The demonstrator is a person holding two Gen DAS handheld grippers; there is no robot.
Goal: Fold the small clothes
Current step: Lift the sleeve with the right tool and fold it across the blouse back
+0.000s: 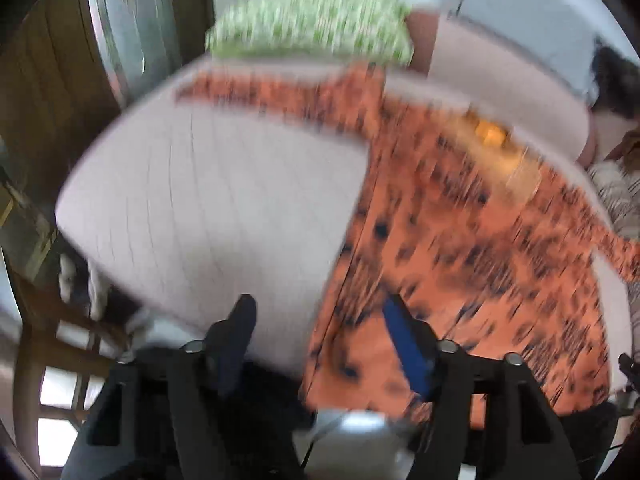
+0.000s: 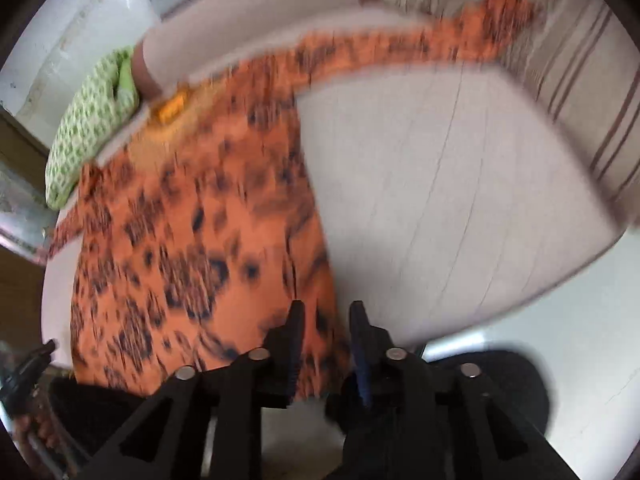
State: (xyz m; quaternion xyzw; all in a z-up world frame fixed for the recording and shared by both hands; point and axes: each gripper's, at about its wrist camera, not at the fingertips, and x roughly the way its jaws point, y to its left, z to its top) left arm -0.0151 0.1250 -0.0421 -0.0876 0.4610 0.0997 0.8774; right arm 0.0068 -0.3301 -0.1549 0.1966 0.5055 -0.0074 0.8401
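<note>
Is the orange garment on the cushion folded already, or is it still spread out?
Spread out: the orange garment lies flat, both sleeves stretched sideways across the cushion.

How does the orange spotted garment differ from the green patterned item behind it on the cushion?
The orange garment lies spread flat with both sleeves stretched out; the green item sits bunched in a compact heap. The orange garment covers much of the pale cushion; the green item takes only a far corner. Orange carries dark spots, green a pale small print. Neither is held.

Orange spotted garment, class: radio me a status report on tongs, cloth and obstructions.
Left tongs open, empty. Right tongs open, above hem, not gripping. Orange garment spread flat on cushion, sleeves out, unfolded. Green patterned cloth at far edge, clear of it.
</note>
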